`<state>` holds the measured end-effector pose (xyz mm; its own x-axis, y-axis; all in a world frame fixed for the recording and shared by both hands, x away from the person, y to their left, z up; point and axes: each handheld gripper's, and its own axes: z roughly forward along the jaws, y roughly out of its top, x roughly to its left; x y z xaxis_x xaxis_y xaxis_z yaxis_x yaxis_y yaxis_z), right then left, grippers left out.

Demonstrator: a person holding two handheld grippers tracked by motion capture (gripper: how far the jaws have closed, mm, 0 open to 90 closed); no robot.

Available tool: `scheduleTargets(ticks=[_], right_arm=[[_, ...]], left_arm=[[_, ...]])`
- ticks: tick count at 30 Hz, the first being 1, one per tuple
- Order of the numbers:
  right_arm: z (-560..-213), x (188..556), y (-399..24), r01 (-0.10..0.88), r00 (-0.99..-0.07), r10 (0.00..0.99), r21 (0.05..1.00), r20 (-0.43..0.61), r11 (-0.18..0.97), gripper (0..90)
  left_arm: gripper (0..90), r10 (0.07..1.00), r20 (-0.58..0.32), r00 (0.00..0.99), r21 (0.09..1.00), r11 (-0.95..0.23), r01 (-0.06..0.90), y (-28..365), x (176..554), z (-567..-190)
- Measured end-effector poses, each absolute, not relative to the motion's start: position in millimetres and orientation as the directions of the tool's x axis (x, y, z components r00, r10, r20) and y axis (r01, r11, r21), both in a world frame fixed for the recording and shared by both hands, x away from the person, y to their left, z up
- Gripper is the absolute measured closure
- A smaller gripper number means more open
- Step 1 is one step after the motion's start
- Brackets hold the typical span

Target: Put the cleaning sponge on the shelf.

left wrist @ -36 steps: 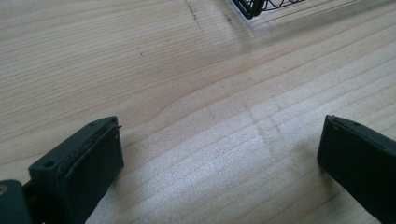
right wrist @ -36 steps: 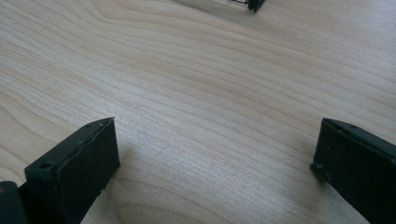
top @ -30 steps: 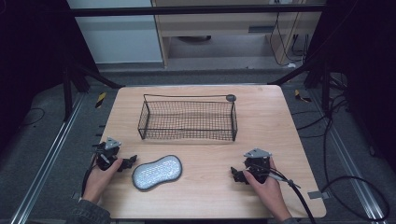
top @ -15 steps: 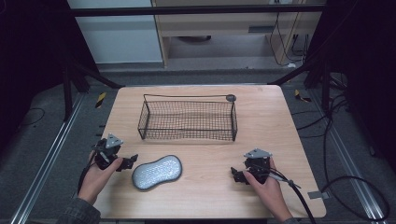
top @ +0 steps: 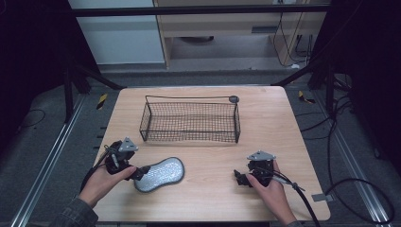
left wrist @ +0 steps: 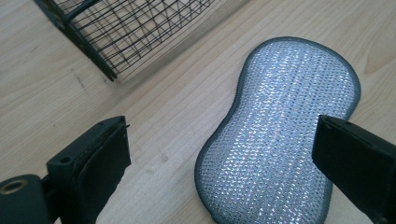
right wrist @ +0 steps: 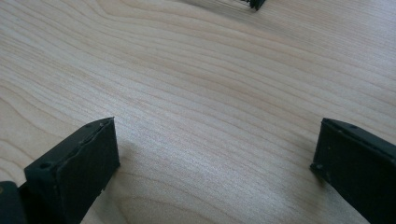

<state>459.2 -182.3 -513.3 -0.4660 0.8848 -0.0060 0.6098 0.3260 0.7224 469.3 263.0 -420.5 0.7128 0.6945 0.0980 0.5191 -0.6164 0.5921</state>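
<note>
Your silver scrub pad (top: 158,174) lies flat on the table (top: 283,118), on your side of the wire basket (top: 190,122) and well apart from it. It looks light, soft and bendy, with a rough metallic weave that should not slip; take it across the narrow waist or by the near rim, where the dark edging gives a lip. Your left gripper (top: 140,171) hangs at the pad's near end, jaws wide and just opened further, the pad below them, not pinched. Your right gripper (top: 239,177) sits off to the basket's near right, jaws wide over bare wood. The basket seems empty, though its mesh hides little.
</note>
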Motion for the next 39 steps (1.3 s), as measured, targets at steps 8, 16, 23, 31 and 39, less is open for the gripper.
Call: scheduleTargets(ticks=[8,16,23,31,39], right_arm=[[-513.3,459.3,-182.3,0.610,-0.466,0.885,0.722,-0.006,0.326,0.4],[-513.2,459.4,-182.6,0.608,-0.470,0.883,0.722,-0.008,0.330,0.4],[-513.1,459.6,-183.2,0.608,-0.476,0.880,0.721,-0.007,0.334,0.4],[-512.9,459.6,-183.3,0.608,-0.478,0.878,0.719,-0.006,0.336,0.4],[-512.8,459.7,-183.9,0.607,-0.484,0.875,0.718,-0.008,0.342,0.4]], left_arm=[[5.2,0.627,0.117,0.771,0.525,-0.698,0.488,255.0,466.9,-416.0],[5.0,0.572,0.108,0.813,0.447,-0.758,0.475,248.4,468.7,-423.8],[3.9,0.542,0.075,0.837,0.404,-0.784,0.472,233.9,474.7,-426.1],[4.2,0.487,0.064,0.871,0.347,-0.829,0.438,220.0,482.8,-433.5],[4.3,0.449,0.044,0.892,0.311,-0.855,0.415,208.9,486.7,-440.0]])
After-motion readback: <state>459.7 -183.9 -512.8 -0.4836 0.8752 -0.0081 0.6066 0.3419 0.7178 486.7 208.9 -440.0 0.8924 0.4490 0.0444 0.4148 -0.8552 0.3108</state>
